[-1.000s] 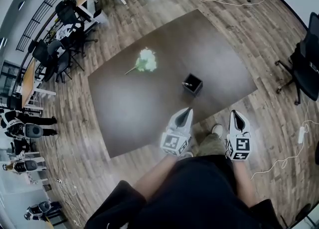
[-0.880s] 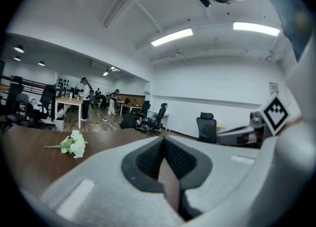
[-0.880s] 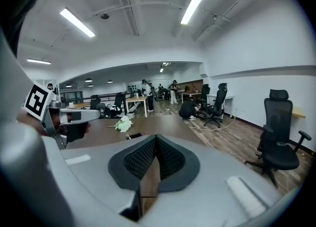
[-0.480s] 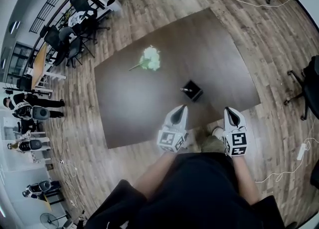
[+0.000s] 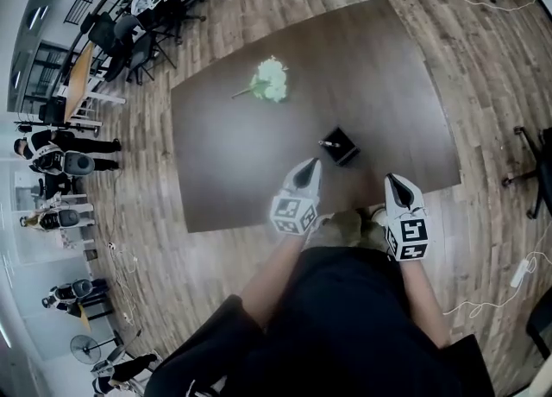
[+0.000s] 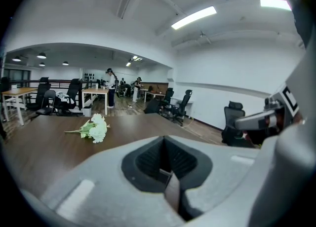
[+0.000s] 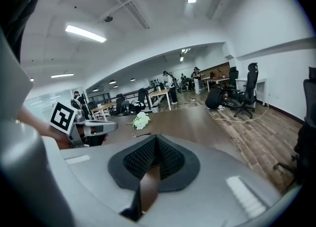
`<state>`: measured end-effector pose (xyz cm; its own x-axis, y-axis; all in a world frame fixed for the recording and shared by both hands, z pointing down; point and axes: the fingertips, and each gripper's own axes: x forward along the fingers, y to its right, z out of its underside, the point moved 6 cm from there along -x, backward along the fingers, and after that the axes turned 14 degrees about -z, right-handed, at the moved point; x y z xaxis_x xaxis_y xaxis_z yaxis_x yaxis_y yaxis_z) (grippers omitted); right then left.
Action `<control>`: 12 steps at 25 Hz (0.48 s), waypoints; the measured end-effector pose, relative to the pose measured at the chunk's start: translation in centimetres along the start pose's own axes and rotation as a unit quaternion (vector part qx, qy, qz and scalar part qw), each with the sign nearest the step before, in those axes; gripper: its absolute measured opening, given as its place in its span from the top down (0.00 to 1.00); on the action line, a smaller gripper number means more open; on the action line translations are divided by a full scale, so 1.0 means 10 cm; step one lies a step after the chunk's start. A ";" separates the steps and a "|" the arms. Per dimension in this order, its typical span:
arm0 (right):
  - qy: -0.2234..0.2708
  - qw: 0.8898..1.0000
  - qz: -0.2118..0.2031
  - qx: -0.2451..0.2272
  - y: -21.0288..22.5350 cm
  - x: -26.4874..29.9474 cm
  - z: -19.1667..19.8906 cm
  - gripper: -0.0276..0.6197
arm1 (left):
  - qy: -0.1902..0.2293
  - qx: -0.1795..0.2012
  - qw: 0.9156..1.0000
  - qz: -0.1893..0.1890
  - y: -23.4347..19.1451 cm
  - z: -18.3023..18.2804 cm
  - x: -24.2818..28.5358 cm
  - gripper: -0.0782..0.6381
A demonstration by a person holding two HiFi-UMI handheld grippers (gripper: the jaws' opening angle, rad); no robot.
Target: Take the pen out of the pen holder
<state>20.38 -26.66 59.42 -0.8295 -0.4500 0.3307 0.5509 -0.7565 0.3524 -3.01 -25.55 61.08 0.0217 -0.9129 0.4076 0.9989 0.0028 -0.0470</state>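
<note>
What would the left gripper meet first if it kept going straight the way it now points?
Most likely the dark brown table top, just left of the black square pen holder. The left gripper aims close beside the holder and might clip it instead, as depth is unclear.

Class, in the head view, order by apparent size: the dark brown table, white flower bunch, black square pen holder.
Largest: dark brown table. Then white flower bunch and black square pen holder, about alike; I won't rank them.
</note>
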 end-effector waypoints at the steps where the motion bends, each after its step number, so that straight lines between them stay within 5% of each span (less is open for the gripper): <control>1: 0.002 1.000 0.002 0.008 0.04 0.02 0.00 0.96 | -0.009 0.001 1.000 0.002 -0.02 0.04 0.08 0.89; 12: -0.016 1.000 -0.008 0.010 0.22 0.46 -0.07 0.95 | -0.078 0.027 0.996 0.019 -0.27 0.33 0.66 0.79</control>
<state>17.77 -30.76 61.08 -0.8357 -0.4220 0.3515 0.5388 -0.7540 0.3758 -5.47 -30.27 66.94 0.0609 -0.8367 0.5442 0.9980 0.0611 -0.0178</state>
